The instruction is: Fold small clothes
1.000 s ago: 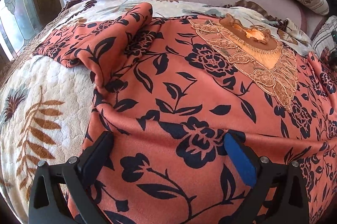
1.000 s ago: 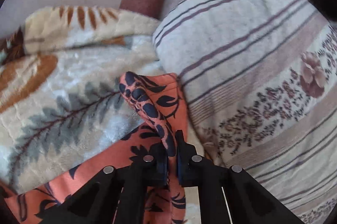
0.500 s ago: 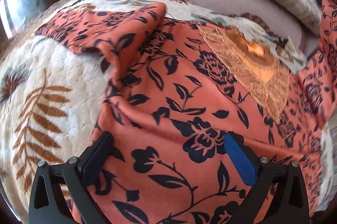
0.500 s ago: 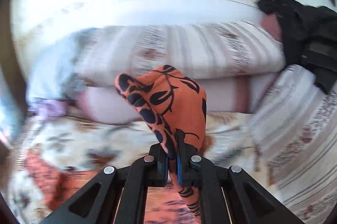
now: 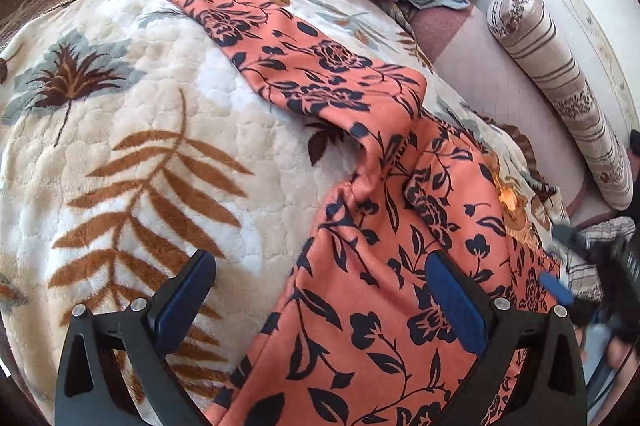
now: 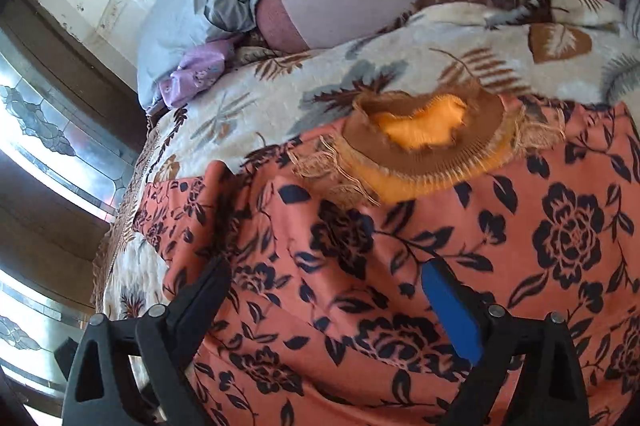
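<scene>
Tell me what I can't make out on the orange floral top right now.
- Orange floral top, left wrist view: its lower hem is cut off by the bottom edge.
- Its right sleeve, right wrist view: cut off by the right edge.
- Right hand-held gripper, jaws opening with nothing between them: motion blur hides whether the fingertips touch the cloth.
- Collar trim: blurred, detail unreadable.

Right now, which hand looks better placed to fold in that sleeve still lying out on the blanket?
Left, probably. The left gripper is open and faces the sleeve directly; the right gripper, jaws opening, hangs over the dress body.
</scene>
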The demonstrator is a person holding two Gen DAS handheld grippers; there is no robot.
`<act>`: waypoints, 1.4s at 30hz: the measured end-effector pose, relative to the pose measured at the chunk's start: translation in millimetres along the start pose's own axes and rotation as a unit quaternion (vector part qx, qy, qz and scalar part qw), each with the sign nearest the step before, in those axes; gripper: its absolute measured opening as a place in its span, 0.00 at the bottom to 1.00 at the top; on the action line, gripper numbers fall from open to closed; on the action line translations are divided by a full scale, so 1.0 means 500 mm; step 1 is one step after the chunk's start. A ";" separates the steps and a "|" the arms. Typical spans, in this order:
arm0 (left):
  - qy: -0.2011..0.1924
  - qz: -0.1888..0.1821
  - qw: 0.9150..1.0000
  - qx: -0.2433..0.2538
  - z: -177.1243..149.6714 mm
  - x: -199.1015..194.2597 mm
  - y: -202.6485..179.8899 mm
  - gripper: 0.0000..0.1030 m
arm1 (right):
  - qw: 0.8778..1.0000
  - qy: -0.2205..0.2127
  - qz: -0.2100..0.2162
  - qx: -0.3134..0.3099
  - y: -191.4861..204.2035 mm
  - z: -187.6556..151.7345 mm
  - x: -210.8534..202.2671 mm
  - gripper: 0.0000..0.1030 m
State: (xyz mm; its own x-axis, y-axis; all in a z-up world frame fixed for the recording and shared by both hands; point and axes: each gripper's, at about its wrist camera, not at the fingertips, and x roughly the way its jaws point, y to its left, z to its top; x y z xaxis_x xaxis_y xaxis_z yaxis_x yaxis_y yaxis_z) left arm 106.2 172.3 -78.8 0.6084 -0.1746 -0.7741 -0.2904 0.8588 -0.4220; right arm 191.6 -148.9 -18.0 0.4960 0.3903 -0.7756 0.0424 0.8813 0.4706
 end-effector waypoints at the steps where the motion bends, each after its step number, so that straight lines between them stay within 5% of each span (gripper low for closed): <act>1: -0.002 0.000 1.000 -0.003 0.002 -0.001 0.002 1.00 | 1.000 -0.007 -0.001 0.005 -0.031 -0.003 -0.024 0.94; 7: -0.003 -0.076 0.997 0.009 0.009 -0.016 -0.028 1.00 | 0.995 -0.071 -0.015 0.065 -0.220 -0.019 -0.152 0.94; 10: 0.022 -0.149 0.988 0.023 0.009 -0.010 -0.063 1.00 | 0.993 -0.072 -0.003 0.096 -0.314 -0.060 -0.169 0.94; 13: 0.048 -0.170 0.984 0.020 0.022 0.016 -0.098 1.00 | 0.991 -0.082 0.032 0.105 -0.383 -0.113 -0.156 0.94; 17: 0.063 -0.155 0.986 -0.015 0.069 0.077 -0.135 1.00 | 0.992 -0.102 0.034 0.066 -0.368 -0.127 -0.160 0.94; 21: 0.097 -0.113 0.988 -0.049 0.095 0.156 -0.141 0.99 | 0.989 -0.106 0.052 0.090 -0.377 -0.122 -0.160 0.94; 24: 0.107 -0.093 0.987 -0.077 0.097 0.180 -0.137 0.84 | 0.989 -0.105 0.054 0.091 -0.379 -0.124 -0.159 0.94; 26: 0.107 -0.082 0.988 -0.079 0.103 0.181 -0.142 0.52 | 0.989 -0.105 0.056 0.092 -0.380 -0.125 -0.161 0.94; 27: 0.123 -0.070 0.987 -0.075 0.106 0.190 -0.146 0.13 | 0.988 -0.104 0.057 0.094 -0.381 -0.125 -0.162 0.94; 28: 0.138 -0.057 0.986 -0.078 0.108 0.198 -0.145 0.07 | 0.988 -0.104 0.058 0.096 -0.383 -0.125 -0.164 0.94; 30: 0.120 -0.052 0.989 -0.071 0.113 0.183 -0.150 0.07 | 0.988 -0.104 0.061 0.099 -0.385 -0.125 -0.164 0.94; 32: 0.046 -0.056 0.997 -0.014 0.114 0.107 -0.182 0.07 | 0.988 -0.104 0.063 0.098 -0.385 -0.126 -0.166 0.94; 35: -0.068 -0.056 0.993 0.081 0.068 -0.020 -0.215 0.07 | 0.987 -0.106 0.066 0.097 -0.385 -0.128 -0.167 0.94; 38: -0.018 -0.012 0.995 0.094 0.025 0.030 -0.188 0.09 | 0.988 -0.110 0.058 0.095 -0.382 -0.131 -0.166 0.94; 40: 0.058 0.043 0.995 0.068 0.007 0.113 -0.132 0.09 | 0.989 -0.109 0.050 0.087 -0.374 -0.134 -0.167 0.94; 42: 0.031 0.005 0.998 0.059 0.000 0.111 -0.103 0.10 | 0.990 -0.098 0.053 0.090 -0.367 -0.137 -0.174 0.94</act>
State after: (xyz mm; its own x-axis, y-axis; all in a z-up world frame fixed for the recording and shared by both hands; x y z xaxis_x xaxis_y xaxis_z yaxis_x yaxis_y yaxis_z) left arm 155.1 118.3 -100.2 0.5585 -0.1912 -0.8072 -0.2061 0.9106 -0.3583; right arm 81.5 -326.2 -65.6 0.6636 0.4026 -0.6305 0.1275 0.7697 0.6256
